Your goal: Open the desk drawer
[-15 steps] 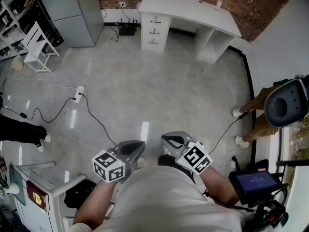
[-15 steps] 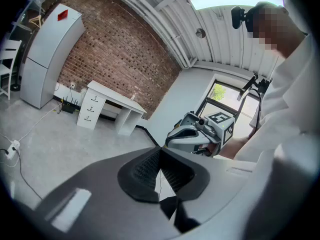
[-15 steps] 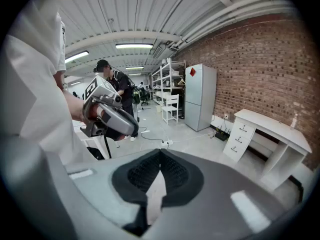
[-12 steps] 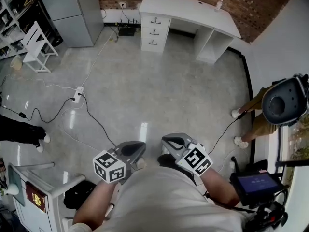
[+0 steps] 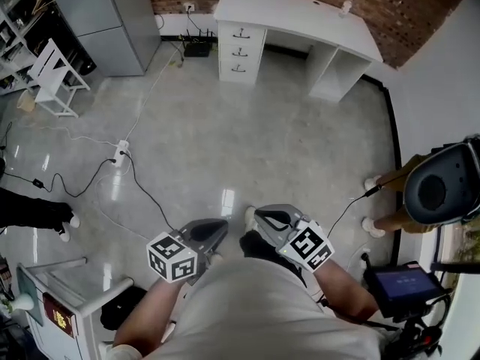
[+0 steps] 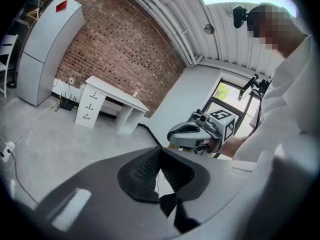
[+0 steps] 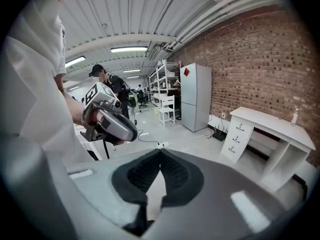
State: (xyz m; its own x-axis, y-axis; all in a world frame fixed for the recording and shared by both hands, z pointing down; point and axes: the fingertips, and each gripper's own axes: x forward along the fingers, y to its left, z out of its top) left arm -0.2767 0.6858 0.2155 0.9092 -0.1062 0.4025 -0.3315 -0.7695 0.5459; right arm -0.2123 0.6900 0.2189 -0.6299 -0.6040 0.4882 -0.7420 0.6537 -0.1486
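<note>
The white desk [image 5: 300, 15] stands far across the floor against the brick wall. Its stack of three drawers [image 5: 240, 51] is at its left end, and all three are closed. Both grippers are held close to the person's body, far from the desk. My left gripper [image 5: 214, 229] is shut with nothing between its pads. My right gripper [image 5: 262, 217] is beside it, also shut and empty. In the left gripper view the desk [image 6: 112, 96] is small and distant above the shut left gripper [image 6: 160, 150]. In the right gripper view the drawers [image 7: 235, 139] show to the right of the shut right gripper [image 7: 160, 152].
A grey cabinet [image 5: 112, 21] stands left of the desk, with a white chair [image 5: 56, 70] further left. Cables and a power strip [image 5: 122, 145] lie on the floor. A person [image 5: 409, 193] stands at the right. A screen on a stand [image 5: 401, 283] is near my right arm.
Both grippers stay by the body, still shut. The person at the right has shifted slightly.
</note>
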